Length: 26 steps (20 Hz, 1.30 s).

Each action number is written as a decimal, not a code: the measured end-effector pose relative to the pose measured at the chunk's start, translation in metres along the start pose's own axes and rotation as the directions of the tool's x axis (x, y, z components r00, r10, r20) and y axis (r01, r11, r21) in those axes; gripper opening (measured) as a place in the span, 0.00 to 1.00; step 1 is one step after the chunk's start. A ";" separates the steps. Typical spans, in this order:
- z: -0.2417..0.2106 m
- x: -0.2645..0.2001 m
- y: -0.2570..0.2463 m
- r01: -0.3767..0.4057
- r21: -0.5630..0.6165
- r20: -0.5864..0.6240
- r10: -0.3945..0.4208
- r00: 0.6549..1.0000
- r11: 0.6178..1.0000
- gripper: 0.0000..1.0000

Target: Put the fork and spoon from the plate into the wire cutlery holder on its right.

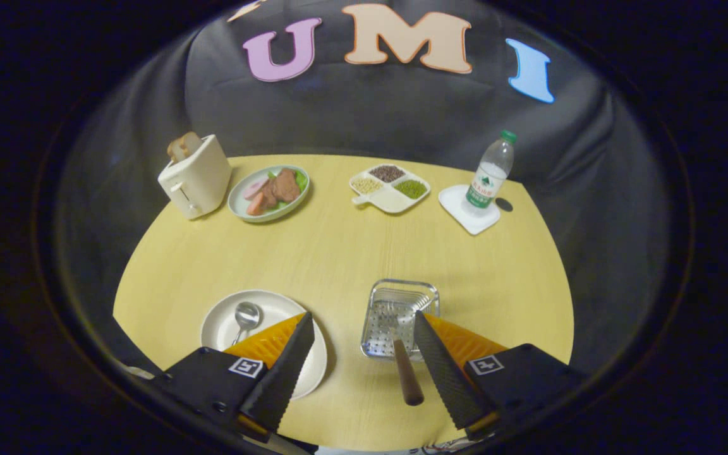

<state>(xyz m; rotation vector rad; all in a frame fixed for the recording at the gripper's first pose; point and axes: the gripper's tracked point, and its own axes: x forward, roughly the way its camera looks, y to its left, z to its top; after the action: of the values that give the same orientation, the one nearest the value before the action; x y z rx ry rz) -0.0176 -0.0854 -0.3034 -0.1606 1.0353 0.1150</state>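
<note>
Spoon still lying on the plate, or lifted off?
Touching. The gripper view shows the spoon lying on the plate, its bowl on the surface, just beyond the open gripper.

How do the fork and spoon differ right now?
The fork lies in the wire holder, its dark handle sticking out over the rim; the spoon lies on the plate. The spoon's metal bowl shows; the fork's head is hard to make out. The open gripper holds neither.
</note>
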 end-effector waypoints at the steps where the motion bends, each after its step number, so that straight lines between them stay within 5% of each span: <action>1: 0.005 -0.001 0.005 0.000 -0.014 0.038 0.001 0.999 1.000 1.00; 5: 0.017 -0.007 0.032 -0.001 -0.063 0.180 0.013 0.984 0.998 1.00; 10: -0.002 0.000 0.072 -0.059 -0.043 0.177 0.066 0.982 0.997 1.00; 14: -0.008 0.003 0.085 -0.023 -0.054 0.210 0.034 0.977 0.998 1.00; 26: -0.073 0.030 0.163 -0.116 -0.132 0.082 0.128 0.988 0.984 1.00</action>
<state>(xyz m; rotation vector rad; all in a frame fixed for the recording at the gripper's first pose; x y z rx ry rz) -0.0922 0.0618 -0.3783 -0.2050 0.9474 0.2975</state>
